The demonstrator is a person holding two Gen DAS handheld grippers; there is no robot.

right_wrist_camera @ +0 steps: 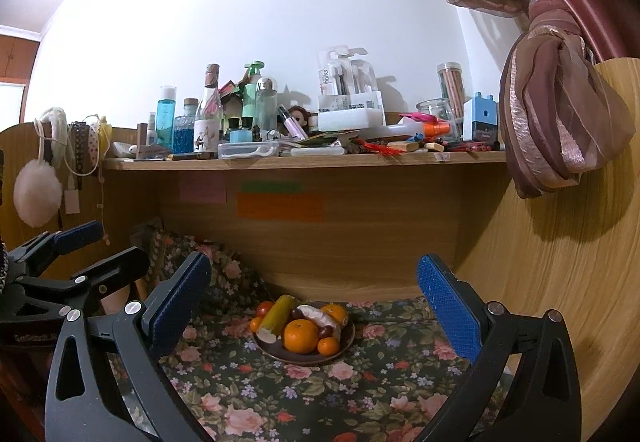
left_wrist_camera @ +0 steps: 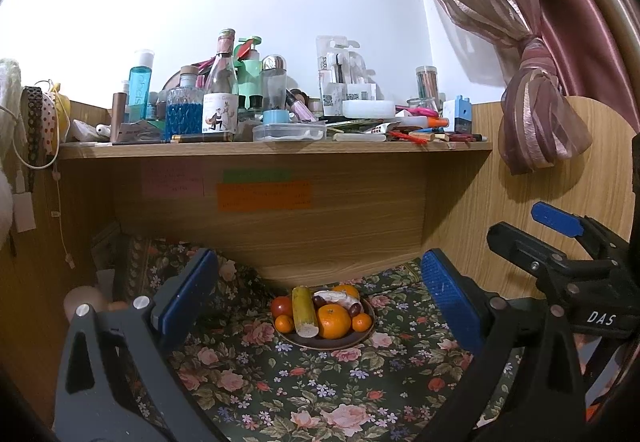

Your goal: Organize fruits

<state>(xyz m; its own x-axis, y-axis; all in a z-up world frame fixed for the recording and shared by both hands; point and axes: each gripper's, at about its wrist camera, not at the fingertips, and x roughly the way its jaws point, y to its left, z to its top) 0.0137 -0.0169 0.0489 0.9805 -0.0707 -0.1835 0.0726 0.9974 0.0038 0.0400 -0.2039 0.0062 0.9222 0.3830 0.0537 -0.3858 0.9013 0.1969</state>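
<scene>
Two claws hover side by side above a surface (left_wrist_camera: 320,394) draped in a dark floral cloth, both facing a plate of fruit. The left claw (left_wrist_camera: 318,302) stands wide apart, its blue-padded fingers (left_wrist_camera: 188,294) framing the dark plate (left_wrist_camera: 320,342) without touching it. On the plate, from left to right, sit a tomato (left_wrist_camera: 282,307), a small orange (left_wrist_camera: 284,324), a yellow-green cucumber-like piece (left_wrist_camera: 305,311) with a cut end, a large orange (left_wrist_camera: 334,321), dark grapes (left_wrist_camera: 354,309) and another small orange (left_wrist_camera: 361,322); a pale, whitish fruit (left_wrist_camera: 338,297) lies behind them. The right claw (right_wrist_camera: 314,304) is likewise spread wide and holds nothing, the plate lying well ahead between its fingers. Above, a wooden shelf (left_wrist_camera: 276,149) is crowded with bottles, jars and stationery, and a knotted pink curtain (left_wrist_camera: 536,98) hangs at the right.
</scene>
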